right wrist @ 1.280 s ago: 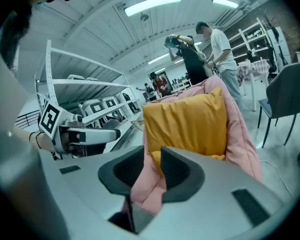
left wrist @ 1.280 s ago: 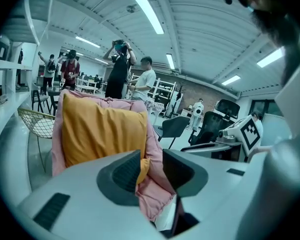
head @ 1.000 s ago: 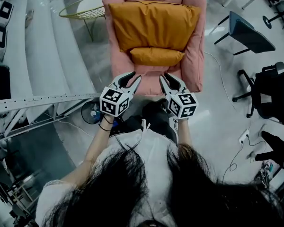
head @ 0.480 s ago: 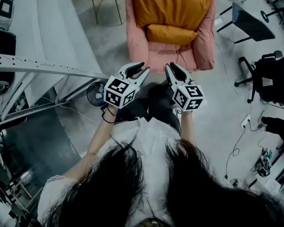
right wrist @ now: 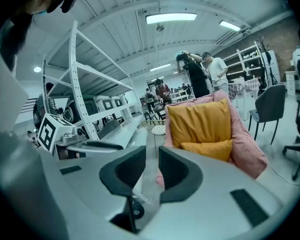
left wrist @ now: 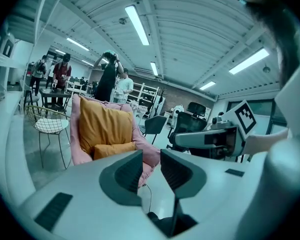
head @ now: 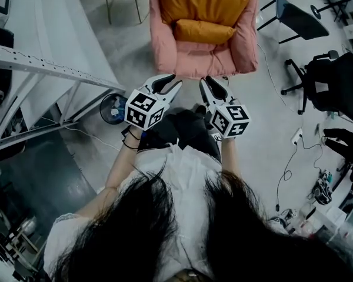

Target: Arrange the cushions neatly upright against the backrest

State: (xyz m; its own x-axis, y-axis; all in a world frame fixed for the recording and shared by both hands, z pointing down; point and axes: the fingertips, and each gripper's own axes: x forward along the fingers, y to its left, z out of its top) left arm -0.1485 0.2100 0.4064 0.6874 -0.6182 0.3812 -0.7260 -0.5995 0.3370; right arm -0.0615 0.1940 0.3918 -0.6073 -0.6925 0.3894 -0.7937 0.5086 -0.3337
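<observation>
Shelves of white metal (head: 41,69) fill the left side of the head view. Next to them on the grey floor stands a pink armchair (head: 165,40). It is soft and puffy.

On the armchair sits a big orange cushion (head: 206,2). It stands up tall and leans on the chair's back. A small orange cushion (head: 203,31) sits on the seat just in front of the big one. It lies on its long side and touches the big one.

A black office chair (head: 332,87) stands well off to the right.

The person holds both claws out in front, side by side, near the front of the armchair but not touching it. The left gripper (head: 172,82) has its jaws a little apart, and nothing is between them. The right gripper (head: 210,82) is the same: a small gap and nothing in it. Both claws point at the armchair.
</observation>
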